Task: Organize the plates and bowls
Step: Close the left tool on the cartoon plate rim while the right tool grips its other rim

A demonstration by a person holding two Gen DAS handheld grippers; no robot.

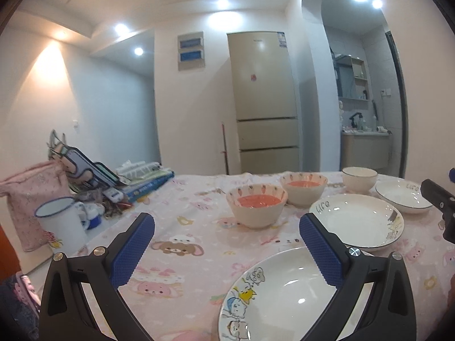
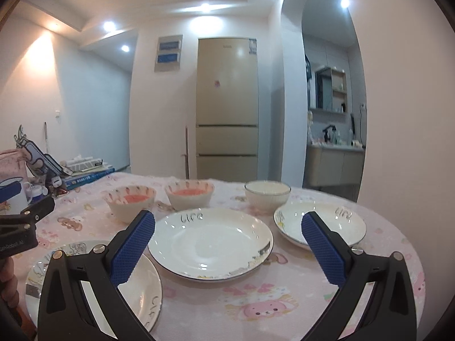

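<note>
Three white plates lie on the pink cartoon tablecloth: a near-left one (image 2: 142, 287) (image 1: 284, 292), a middle one (image 2: 210, 244) (image 1: 355, 221) and a right one (image 2: 321, 224) (image 1: 401, 196). Behind them stand two bowls with orange insides (image 2: 130, 201) (image 2: 189, 194) (image 1: 257, 206) (image 1: 304, 189) and a white bowl (image 2: 267, 196) (image 1: 359, 179). My left gripper (image 1: 227, 227) is open and empty above the near-left plate. My right gripper (image 2: 227, 224) is open and empty above the middle plate.
At the table's left stand a white enamel mug (image 1: 61, 224), a pink pouch (image 1: 31, 199), books (image 1: 148, 184) and clutter. A beige fridge (image 1: 264, 99) stands behind the table. The table's rounded edge (image 2: 409, 255) runs on the right.
</note>
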